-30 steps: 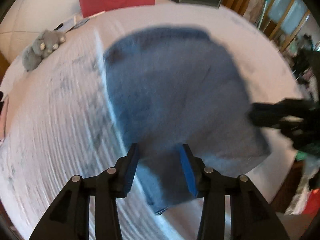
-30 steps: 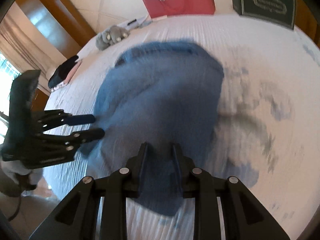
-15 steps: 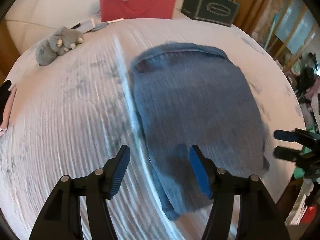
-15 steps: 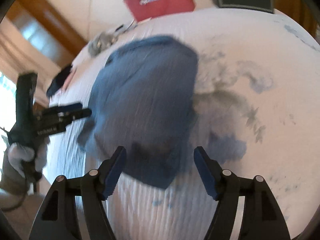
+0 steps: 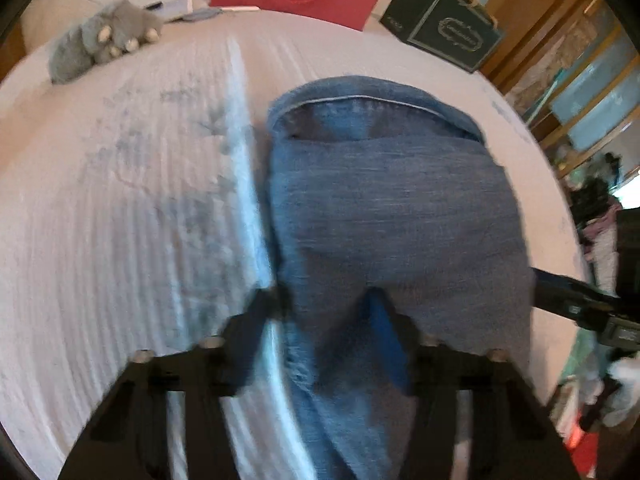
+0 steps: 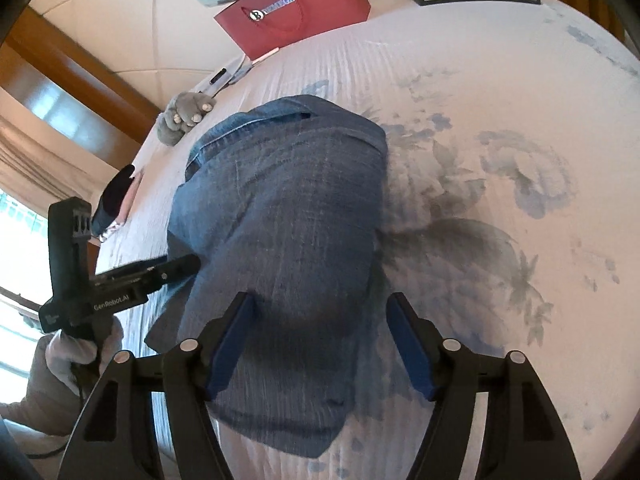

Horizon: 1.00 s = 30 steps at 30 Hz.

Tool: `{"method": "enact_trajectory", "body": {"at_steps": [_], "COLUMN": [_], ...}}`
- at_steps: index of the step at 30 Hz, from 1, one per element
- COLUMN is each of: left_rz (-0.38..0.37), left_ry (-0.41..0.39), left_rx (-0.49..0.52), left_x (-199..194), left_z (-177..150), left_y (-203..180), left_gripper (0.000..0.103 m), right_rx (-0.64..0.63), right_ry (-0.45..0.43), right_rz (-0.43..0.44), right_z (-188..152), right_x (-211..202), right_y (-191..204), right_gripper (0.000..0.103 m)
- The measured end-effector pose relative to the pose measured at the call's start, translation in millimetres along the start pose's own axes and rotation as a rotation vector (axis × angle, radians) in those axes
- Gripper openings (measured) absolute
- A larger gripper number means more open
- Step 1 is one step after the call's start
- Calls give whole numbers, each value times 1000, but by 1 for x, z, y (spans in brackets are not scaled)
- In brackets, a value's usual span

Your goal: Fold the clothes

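Left tongs (image 5: 324, 300) narrowing on the folded blue denim garment's (image 6: 280, 220) near-left edge, right tongs (image 6: 320, 340) hovering wide: one-sided pulling risks skewing the fold on the bed (image 6: 500, 80).

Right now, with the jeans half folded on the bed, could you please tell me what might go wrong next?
1. The left hand-held gripper straddles the left edge of the folded jeans near the bedsheet; closing there could pinch sheet along with denim.
2. The right hand-held gripper stands open above the near end, so pulling from the left alone may skew the fold.
3. The near end of the jeans lies close to the bed's edge and could slide off.
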<state>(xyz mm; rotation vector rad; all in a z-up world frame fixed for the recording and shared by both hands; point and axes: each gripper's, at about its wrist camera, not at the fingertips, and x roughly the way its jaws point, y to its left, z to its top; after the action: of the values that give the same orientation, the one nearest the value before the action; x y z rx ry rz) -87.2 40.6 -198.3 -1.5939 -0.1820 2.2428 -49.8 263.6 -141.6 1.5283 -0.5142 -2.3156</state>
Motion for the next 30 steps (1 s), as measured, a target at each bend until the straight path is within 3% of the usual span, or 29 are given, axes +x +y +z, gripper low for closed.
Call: {"method": "enact_trajectory", "body": {"at_steps": [2, 5, 6, 7, 9, 11, 18, 23, 30], "left_rz": [17, -4, -8, -2, 1, 25, 31, 91, 97], "left_ry": [0, 18, 14, 15, 16, 18, 23, 15, 4], "left_rx": [22, -20, -19, -7, 2, 25, 43, 126, 129], "left_x": [1, 5, 5, 6, 6, 4, 14, 7, 13], "left_z": [1, 4, 5, 5, 5, 4, 2, -6, -5], "left_y": [-4, 5, 6, 4, -1, -9, -10, -27, -31], "left_gripper": [44, 57, 57, 57, 44, 40, 40, 33, 34], "right_rx": [8, 21, 25, 36, 60, 72, 65, 5, -2], "right_ry": [5, 12, 14, 26, 51, 66, 93, 111, 112], "right_rz": [16, 41, 49, 58, 75, 86, 97, 54, 65], "right_z": [2, 5, 6, 7, 9, 10, 10, 7, 10], "right_x": [2, 4, 5, 10, 21, 25, 38, 35, 39], "right_y": [-2, -4, -5, -7, -11, -11, -15, -5, -8], "right_gripper": [58, 58, 58, 61, 62, 51, 48, 46, 48]}}
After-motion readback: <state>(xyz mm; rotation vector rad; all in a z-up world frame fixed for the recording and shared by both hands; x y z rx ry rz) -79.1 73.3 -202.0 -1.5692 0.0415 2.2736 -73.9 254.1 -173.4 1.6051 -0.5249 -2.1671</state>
